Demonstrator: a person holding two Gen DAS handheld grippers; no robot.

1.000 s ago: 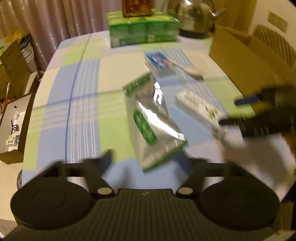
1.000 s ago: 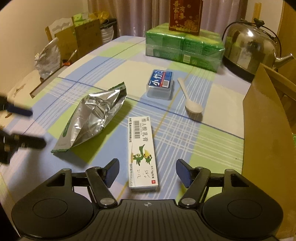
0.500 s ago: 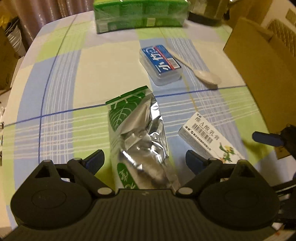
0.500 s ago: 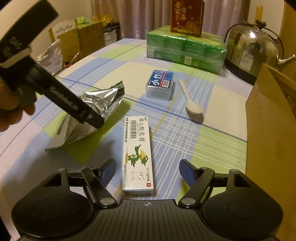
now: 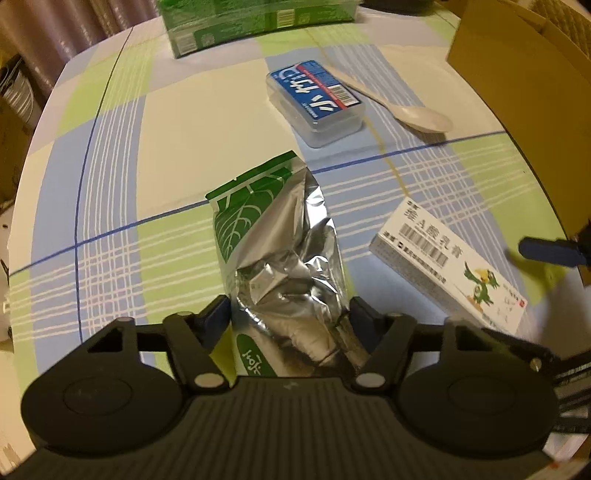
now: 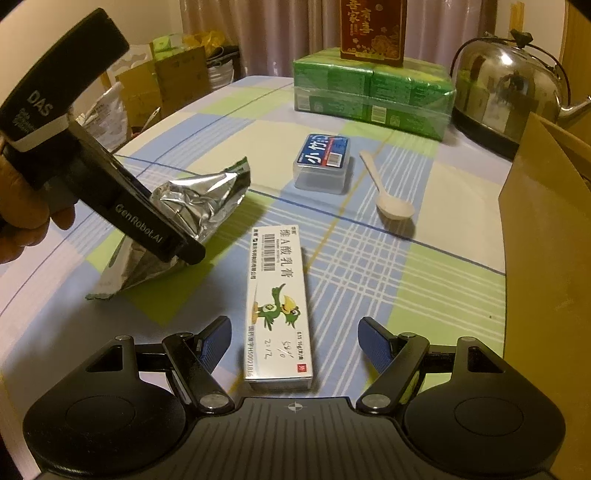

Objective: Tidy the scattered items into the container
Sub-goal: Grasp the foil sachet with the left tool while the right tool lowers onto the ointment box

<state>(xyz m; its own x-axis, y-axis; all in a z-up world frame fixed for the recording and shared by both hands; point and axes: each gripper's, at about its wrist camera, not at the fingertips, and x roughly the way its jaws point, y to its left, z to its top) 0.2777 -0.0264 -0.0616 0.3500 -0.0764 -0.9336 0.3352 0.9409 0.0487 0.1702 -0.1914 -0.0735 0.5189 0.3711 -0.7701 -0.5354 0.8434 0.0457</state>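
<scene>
A silver foil pouch (image 5: 273,236) with green print lies on the checked tablecloth (image 5: 177,122). My left gripper (image 5: 290,317) points steeply down over its near end. The jaws are closing, and both pads press the pouch's sides. In the right wrist view the pouch (image 6: 207,199) is bunched up, its far end raised. A long white medicine box (image 6: 279,295) with a green bird lies between the spread fingers of my right gripper (image 6: 294,339), clear of both pads. The open cardboard box (image 6: 546,258) stands at the right.
A clear plastic case (image 6: 323,162) with a blue label and a white spoon (image 6: 393,206) lie further back. Green wrapped packs (image 6: 373,92) under a red carton (image 6: 373,29) and a steel kettle (image 6: 506,85) stand at the far edge. A hand (image 6: 22,214) holds the left gripper.
My left gripper swung in and sank over the foil pouch, then its jaws narrowed onto it. The pouch crumpled and its far end rose. The right gripper kept still.
</scene>
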